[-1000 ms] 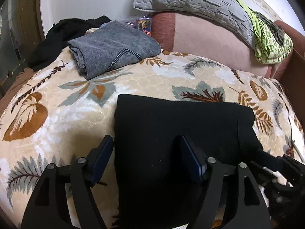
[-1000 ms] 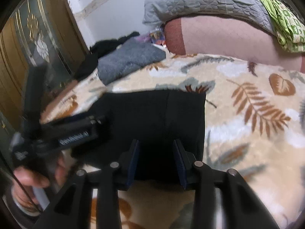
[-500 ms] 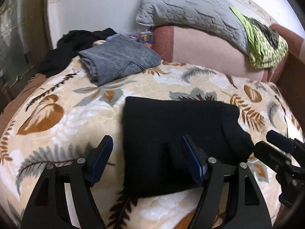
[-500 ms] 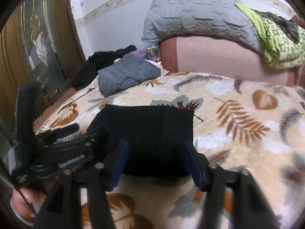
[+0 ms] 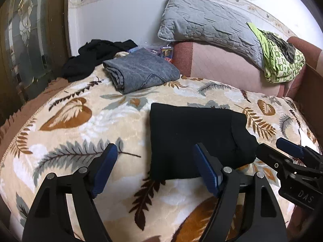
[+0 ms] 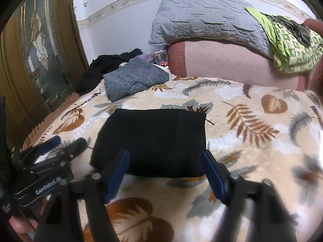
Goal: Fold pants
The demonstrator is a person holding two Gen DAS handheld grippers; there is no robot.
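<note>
Leaf-print blanket (image 5: 84, 125) fills the bed from edge to edge, and both claws hang over its near side. Left gripper (image 5: 154, 166) stands wide and its jaws are opening, nothing between them but blanket and the near left corner of the black pants (image 5: 193, 137). Right gripper (image 6: 165, 173) is spreading too, jaws opening, the pads clear of the cloth. The pants lie as a neat folded block in the middle of the bed, just beyond both claws.

Risk, as I read it: the claws hang close over the near edge, so a low pass could catch a fingertip in the top layer and peel the fold open. The plush blanket may also drag the bottom layer if the block is pushed.

Farther back, folded grey jeans (image 5: 141, 70) sit at the far left with a loose black garment (image 5: 94, 56) behind them; a grey pillow (image 5: 208, 24) and a green cloth (image 5: 280, 60) top the pink cushion (image 5: 222, 66).

Against a second ago, the right claw was narrow and low over the pants; now both have pulled back and upward and more blanket shows before the block.
</note>
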